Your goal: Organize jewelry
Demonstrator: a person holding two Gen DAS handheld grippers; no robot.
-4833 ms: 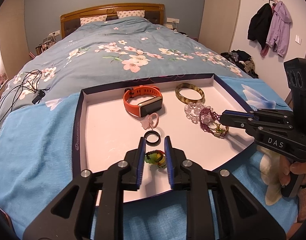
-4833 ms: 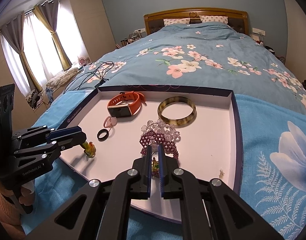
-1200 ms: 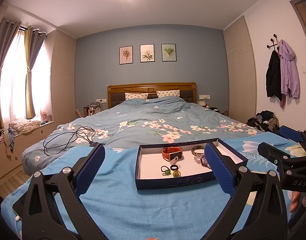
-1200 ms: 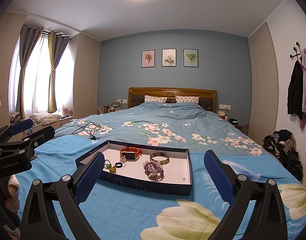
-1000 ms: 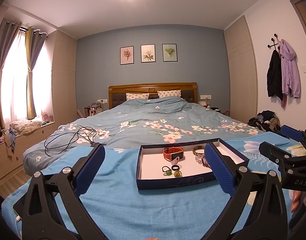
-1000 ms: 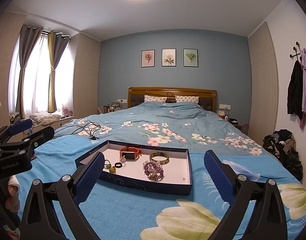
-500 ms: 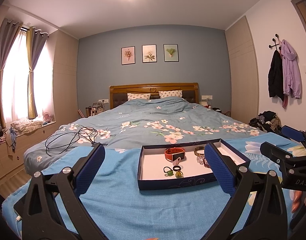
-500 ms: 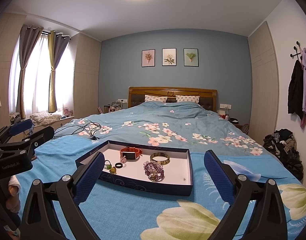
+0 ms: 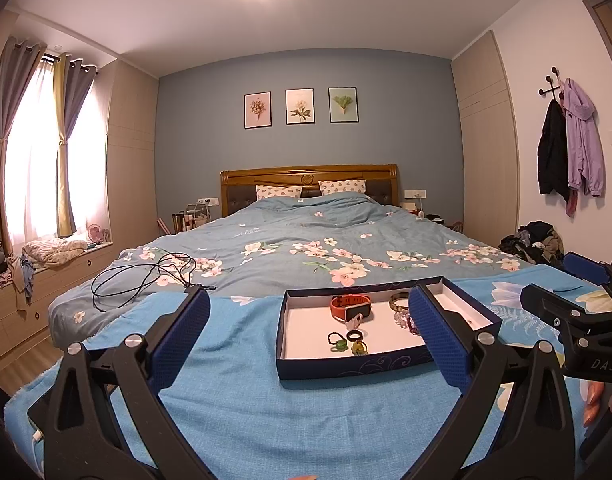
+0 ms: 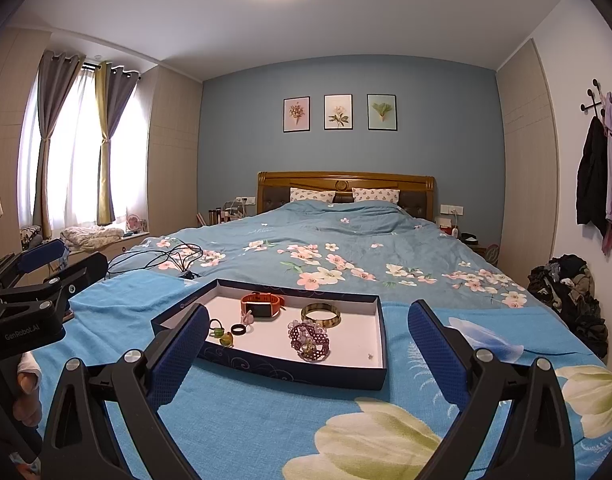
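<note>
A dark blue tray with a white floor lies on the blue blanket at the foot of the bed. In it are an orange smartwatch, a brown bangle, a pile of purple and clear bead bracelets, a black ring, and small green and yellow rings. My left gripper hangs wide open well short of the tray. My right gripper is likewise wide open, held back from the tray, holding nothing.
A black cable lies coiled on the floral duvet at the left. Coats hang on the right wall above a heap of clothes. A hand holds the other gripper's handle at the left edge.
Since 4.8 s ago both grippers have let go of the jewelry, opened wide and pulled back from the tray. Over the last second they have hardly moved.
</note>
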